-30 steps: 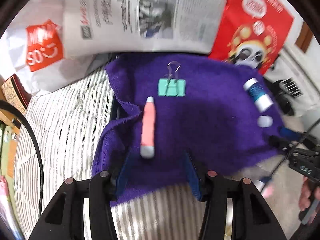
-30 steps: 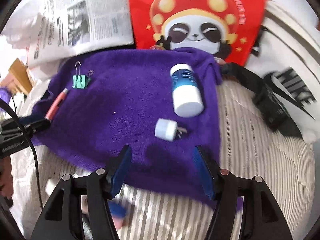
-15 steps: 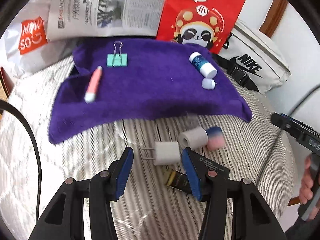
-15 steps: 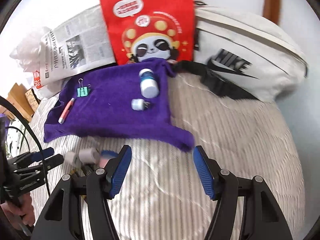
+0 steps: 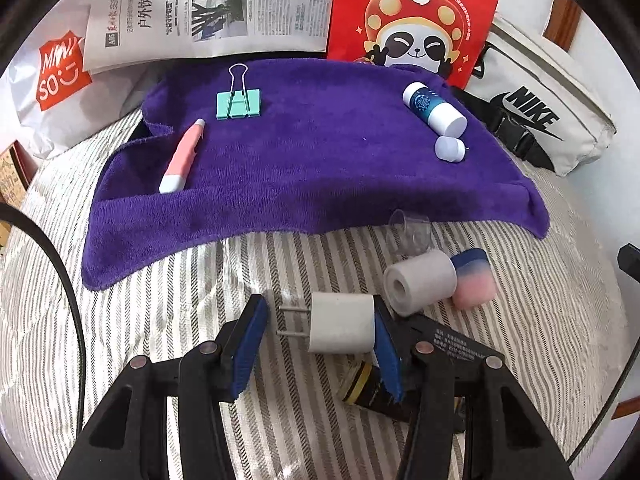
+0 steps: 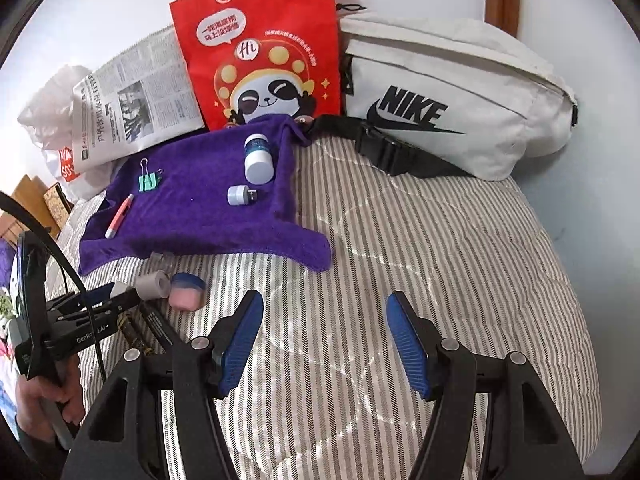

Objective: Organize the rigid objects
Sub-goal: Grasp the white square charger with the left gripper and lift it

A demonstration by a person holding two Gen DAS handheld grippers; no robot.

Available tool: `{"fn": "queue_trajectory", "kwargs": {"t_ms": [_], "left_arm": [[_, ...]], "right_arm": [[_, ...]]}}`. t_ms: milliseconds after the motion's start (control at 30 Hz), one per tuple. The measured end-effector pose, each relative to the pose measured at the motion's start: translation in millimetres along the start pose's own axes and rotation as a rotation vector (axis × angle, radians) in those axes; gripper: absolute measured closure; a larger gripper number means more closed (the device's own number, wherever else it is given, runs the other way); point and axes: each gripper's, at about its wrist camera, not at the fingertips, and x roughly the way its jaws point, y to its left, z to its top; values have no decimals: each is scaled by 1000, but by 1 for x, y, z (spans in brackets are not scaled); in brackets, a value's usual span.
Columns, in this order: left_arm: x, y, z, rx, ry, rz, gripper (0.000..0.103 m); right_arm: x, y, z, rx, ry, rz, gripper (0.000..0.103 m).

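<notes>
Moved: both grippers pulling back off towel [image 5: 304, 168]
Left gripper [image 5: 316, 344]: jaws apart, straddling charger [image 5: 342, 326] for pickup
Right gripper [image 6: 324, 340]: jaws apart, holding nothing

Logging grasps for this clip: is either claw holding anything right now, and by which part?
Neither. The left claw straddles the white plug adapter, one pad at its flat end, not clamped. The right claw is open over bare bedding.

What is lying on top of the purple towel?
On the purple fleece towel: a teal binder clip, a pink-and-white pen, a blue-and-white bottle and a small white plug. Whatever lies beneath the towel is covered.
</notes>
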Motion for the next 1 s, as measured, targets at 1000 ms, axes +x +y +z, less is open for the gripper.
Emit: {"fn": "queue_trajectory", "kwargs": {"t_ms": [1000], "left_arm": [[-20,81,-34,-50,-139,126,61]], "right_arm": [[63,120,-18,-206,-39,151,39]]}}
